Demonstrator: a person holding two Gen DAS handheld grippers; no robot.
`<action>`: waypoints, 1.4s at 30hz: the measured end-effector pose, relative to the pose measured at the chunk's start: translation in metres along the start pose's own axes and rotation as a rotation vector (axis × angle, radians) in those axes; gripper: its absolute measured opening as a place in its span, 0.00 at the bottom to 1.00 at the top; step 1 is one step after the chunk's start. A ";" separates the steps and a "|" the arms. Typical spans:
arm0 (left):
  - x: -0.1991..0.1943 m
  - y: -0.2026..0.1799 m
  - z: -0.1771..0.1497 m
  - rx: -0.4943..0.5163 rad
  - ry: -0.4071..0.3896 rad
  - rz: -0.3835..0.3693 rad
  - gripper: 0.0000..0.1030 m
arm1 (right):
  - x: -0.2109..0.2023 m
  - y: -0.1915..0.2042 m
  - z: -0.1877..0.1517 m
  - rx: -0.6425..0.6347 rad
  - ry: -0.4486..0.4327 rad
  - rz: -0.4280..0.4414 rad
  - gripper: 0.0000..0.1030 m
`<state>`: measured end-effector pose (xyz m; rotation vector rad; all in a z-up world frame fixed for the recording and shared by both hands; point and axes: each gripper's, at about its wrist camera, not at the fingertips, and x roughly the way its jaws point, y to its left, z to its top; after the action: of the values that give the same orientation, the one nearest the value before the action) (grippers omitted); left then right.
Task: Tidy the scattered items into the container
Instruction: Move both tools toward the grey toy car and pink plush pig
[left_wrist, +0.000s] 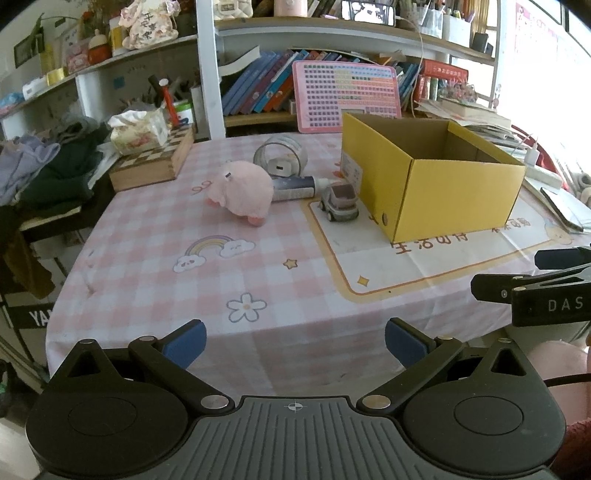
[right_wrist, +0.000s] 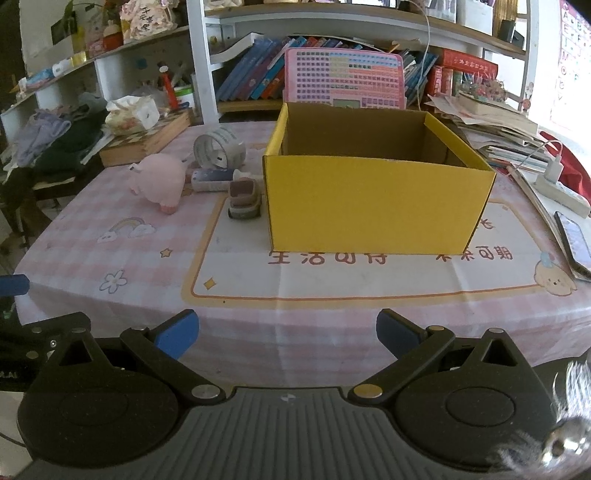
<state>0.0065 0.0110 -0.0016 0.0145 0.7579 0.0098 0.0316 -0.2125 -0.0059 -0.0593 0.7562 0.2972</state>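
Both hand-held grippers, left (left_wrist: 294, 346) & right (right_wrist: 287, 334), agape; yellow box (right_wrist: 376, 206) w/ toys beside.

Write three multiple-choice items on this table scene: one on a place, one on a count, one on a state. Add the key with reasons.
1. The toy car stands where?
A. inside the box
B. right beside the yellow box, on its left
C. on the chessboard

2. How many loose items lie left of the box?
A. four
B. one
C. seven

3. The left gripper and right gripper are:
A. both shut on toys
B. one open, one shut
C. both open, holding nothing

Key: B, the car sits beside the box wall; A, plush pig, tape roll, tube and car; C, both sets of fingers are spread over bare cloth.
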 end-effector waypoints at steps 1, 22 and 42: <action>0.000 0.000 0.000 0.000 -0.001 0.002 1.00 | 0.000 0.000 0.000 0.000 0.000 -0.001 1.00; 0.000 0.001 0.000 0.002 0.003 0.001 1.00 | 0.006 0.016 0.009 -0.016 -0.005 -0.014 1.00; 0.002 0.021 0.002 -0.026 -0.022 0.062 1.00 | 0.015 0.051 0.016 -0.167 -0.026 0.056 0.97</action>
<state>0.0092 0.0321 -0.0007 0.0130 0.7348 0.0788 0.0382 -0.1578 -0.0015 -0.1921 0.7072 0.4139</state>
